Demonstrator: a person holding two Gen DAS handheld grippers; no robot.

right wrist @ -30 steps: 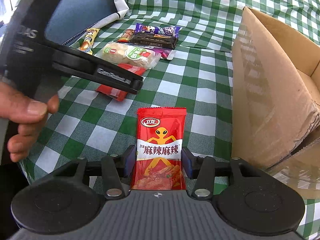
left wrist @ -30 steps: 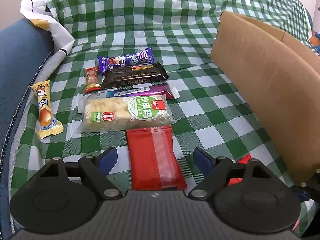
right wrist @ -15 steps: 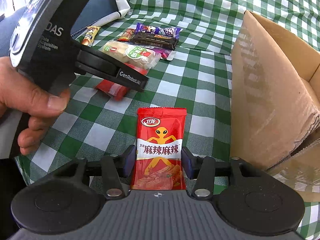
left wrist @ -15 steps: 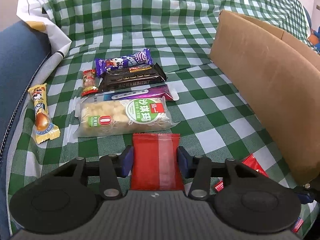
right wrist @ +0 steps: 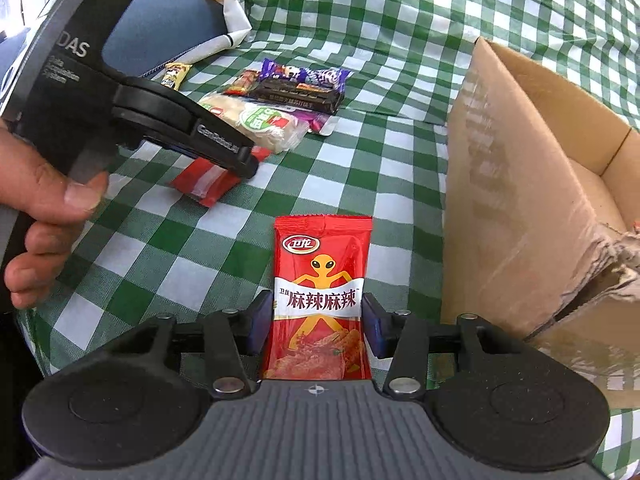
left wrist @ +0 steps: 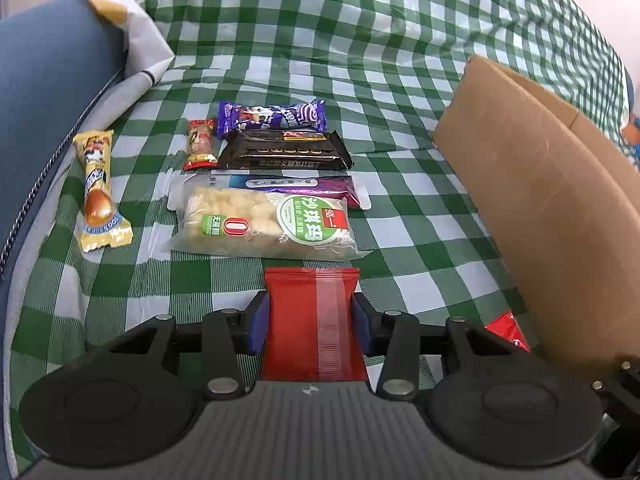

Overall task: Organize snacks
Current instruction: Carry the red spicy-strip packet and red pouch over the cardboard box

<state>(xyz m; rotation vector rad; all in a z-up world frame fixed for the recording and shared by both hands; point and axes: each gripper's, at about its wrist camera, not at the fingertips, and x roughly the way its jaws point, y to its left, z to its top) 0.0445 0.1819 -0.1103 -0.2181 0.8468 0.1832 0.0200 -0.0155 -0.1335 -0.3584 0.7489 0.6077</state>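
The left tool [left wrist: 312, 322] is clamped on a plain red packet [left wrist: 314, 320], its blue pads pressing both long edges; the packet's near end is hidden under the tool body. The right tool [right wrist: 318, 322] likewise grips a red spicy-strip packet [right wrist: 320, 300] printed with an orange alien, upright between its fingers. In the right wrist view the left tool shows again, held in the person's hand [right wrist: 44, 208], with the plain packet's striped end sticking out beneath it.

To the right of both tools stands a cardboard box [right wrist: 520, 200], open at the top with a torn near corner. Its inside is mostly hidden behind the near wall, so its contents cannot be told.

Just beyond the left tool lies a clear pack of pale puffed snack [left wrist: 264, 226] with a green label, overlapping a purple-and-white pouch [left wrist: 304, 188] behind it. Farther on sit a black bar wrapper [left wrist: 286, 152], a small red candy [left wrist: 200, 144] to its left, and a purple wrapper [left wrist: 272, 116] farthest back. Off to the left lies a yellow drumstick packet [left wrist: 98, 192].

Everything rests on a green-and-white checked cloth [left wrist: 400, 220]. A blue cushion [left wrist: 48, 92] edges the far left.
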